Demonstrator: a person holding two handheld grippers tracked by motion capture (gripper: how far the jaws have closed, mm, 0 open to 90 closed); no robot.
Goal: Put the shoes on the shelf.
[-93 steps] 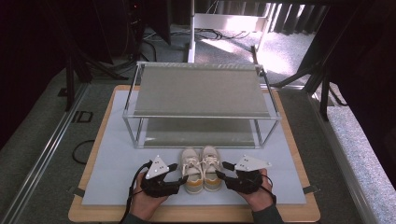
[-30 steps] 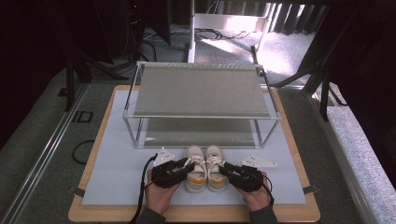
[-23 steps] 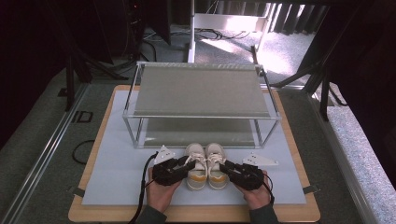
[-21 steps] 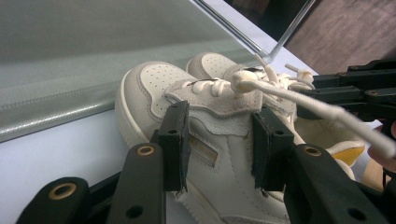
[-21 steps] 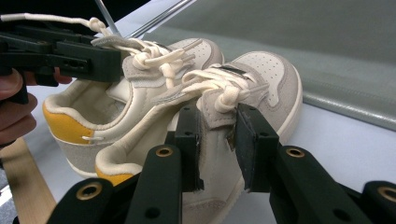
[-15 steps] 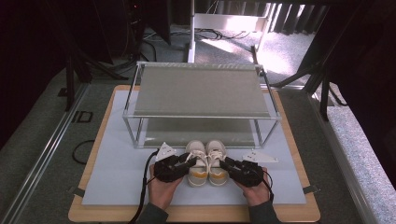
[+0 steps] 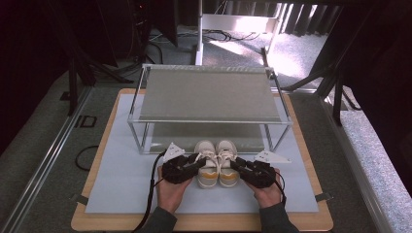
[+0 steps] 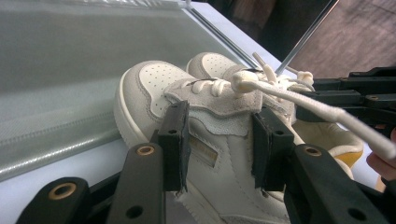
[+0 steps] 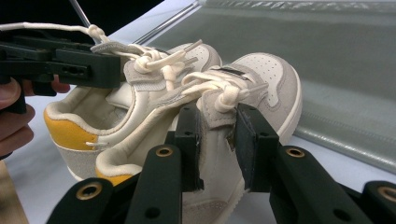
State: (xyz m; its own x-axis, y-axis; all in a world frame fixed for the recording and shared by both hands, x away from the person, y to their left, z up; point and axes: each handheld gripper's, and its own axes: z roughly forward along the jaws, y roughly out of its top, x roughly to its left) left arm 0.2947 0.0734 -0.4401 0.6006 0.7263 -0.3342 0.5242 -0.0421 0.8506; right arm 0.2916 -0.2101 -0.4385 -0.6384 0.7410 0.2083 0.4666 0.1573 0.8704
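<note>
Shoes first: a pair of small cream sneakers with yellow heels sits side by side on the pale mat point(image 7: 121, 184), toes pointing at the low metal rack point(image 7: 209, 94) and almost under its lower shelf. Each hand has taken one of them. The left gripper point(image 7: 190, 166) is clamped across the side of the left shoe point(image 7: 207, 165); in the left gripper view its black jaws squeeze the upper just below the laces, pads pressed into the leather. The right gripper point(image 7: 241, 166) does the same to the right shoe point(image 7: 227, 162), its jaws pinched narrow on the lace flap. Gripping both at mid-length, from the outer sides, looks meant to keep the two level and together, so they can travel as a pair. Lined up square with the rack's open front, they seem ready to be slid or lifted onto a shelf. One loose lace point(image 8: 299, 95) trails across toward the other gripper and might snag.
</note>
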